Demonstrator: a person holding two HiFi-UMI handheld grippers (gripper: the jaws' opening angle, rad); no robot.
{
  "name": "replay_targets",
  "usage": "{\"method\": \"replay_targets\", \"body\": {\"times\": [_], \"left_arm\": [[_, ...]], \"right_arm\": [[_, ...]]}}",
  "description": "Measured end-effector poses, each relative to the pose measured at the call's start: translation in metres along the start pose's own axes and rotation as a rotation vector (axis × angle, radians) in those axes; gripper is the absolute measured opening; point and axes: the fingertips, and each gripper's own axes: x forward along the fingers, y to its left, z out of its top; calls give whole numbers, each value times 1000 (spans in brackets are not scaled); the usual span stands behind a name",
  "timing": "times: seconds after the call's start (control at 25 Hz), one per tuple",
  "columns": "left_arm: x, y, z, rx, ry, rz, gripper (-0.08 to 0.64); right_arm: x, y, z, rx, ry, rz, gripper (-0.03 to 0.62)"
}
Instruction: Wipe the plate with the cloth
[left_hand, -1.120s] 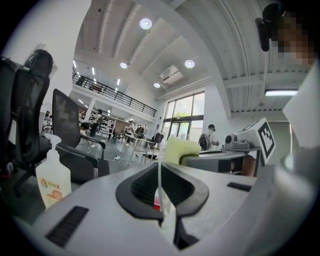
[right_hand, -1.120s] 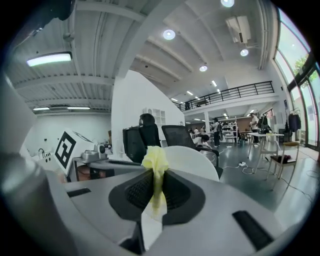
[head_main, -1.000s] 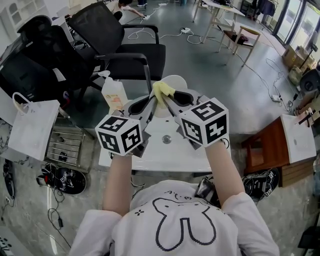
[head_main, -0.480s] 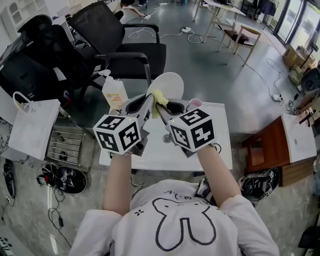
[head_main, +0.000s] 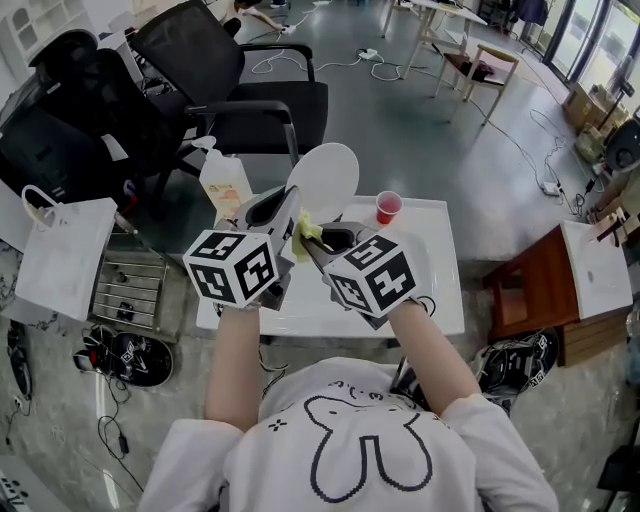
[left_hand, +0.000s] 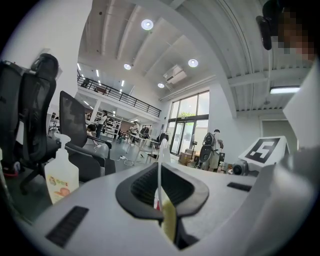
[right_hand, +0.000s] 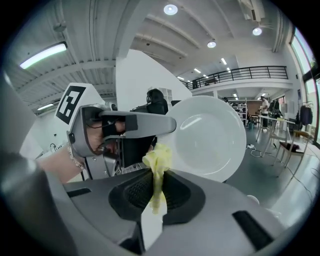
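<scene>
White table (head_main: 440, 300) below; mid-frame, left gripper (head_main: 288, 205) clamps plate (head_main: 325, 178) upright; right gripper (head_main: 316, 243) clamps cloth (head_main: 306, 232) by plate's lower rim, lower than before.

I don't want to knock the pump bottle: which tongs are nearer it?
Left. The left tongs, shut on the plate, are just right of the bottle in the head view; the right tongs, gripping the cloth, are farther right.
</scene>
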Motion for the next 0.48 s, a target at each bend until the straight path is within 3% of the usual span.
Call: {"method": "replay_targets", "body": {"times": [0.24, 0.48], "left_arm": [[-1, 2, -5, 90, 31, -34, 18], [-3, 3, -9, 336, 85, -93, 18]], "right_arm": [[-12, -1, -14, 16, 24, 31, 51], [-53, -25, -2, 31, -38, -10, 51]]}}
